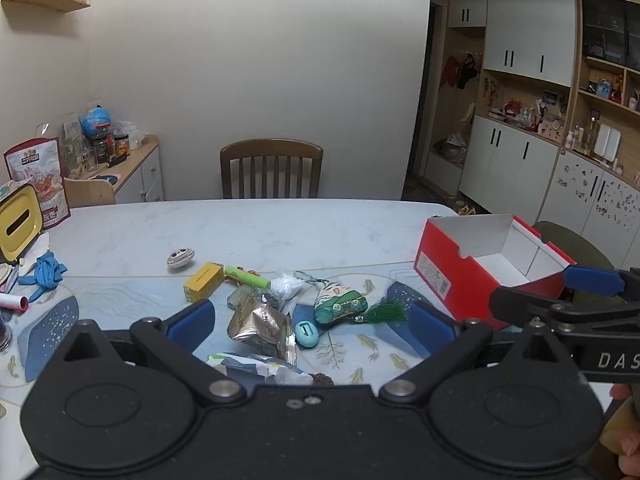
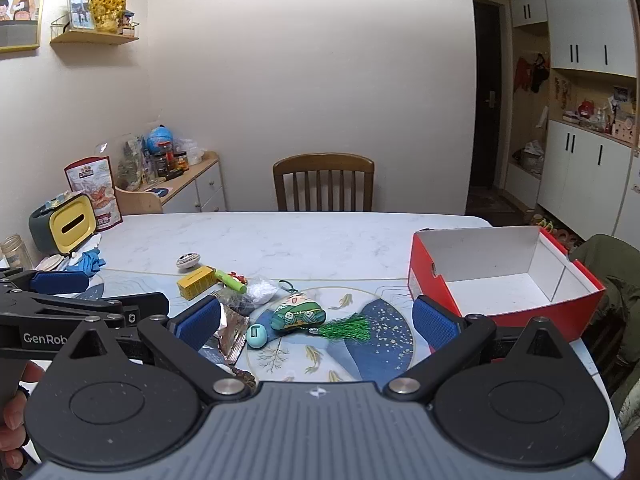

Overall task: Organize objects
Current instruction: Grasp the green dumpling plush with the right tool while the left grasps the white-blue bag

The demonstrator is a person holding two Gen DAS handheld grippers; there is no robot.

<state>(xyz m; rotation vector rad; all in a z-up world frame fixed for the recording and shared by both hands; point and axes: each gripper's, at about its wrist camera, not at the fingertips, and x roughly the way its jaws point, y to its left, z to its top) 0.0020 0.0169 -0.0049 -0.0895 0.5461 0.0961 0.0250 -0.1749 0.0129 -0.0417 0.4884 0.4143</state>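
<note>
Hovering wide apart and empty, both grippers (image 1: pixel 311 322) (image 2: pixel 316 322) face a glossy cardboard box (image 2: pixel 500 280).

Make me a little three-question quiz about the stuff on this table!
1. True or false: the red box already has toys inside.
2. What lies right beside the green tassel: A) the plush charm, B) the blue glove, C) the yellow box?
3. Fill in: both the left gripper and the right gripper are ____.

Key: 1 false, it looks empty; 2 A; 3 open.
</note>
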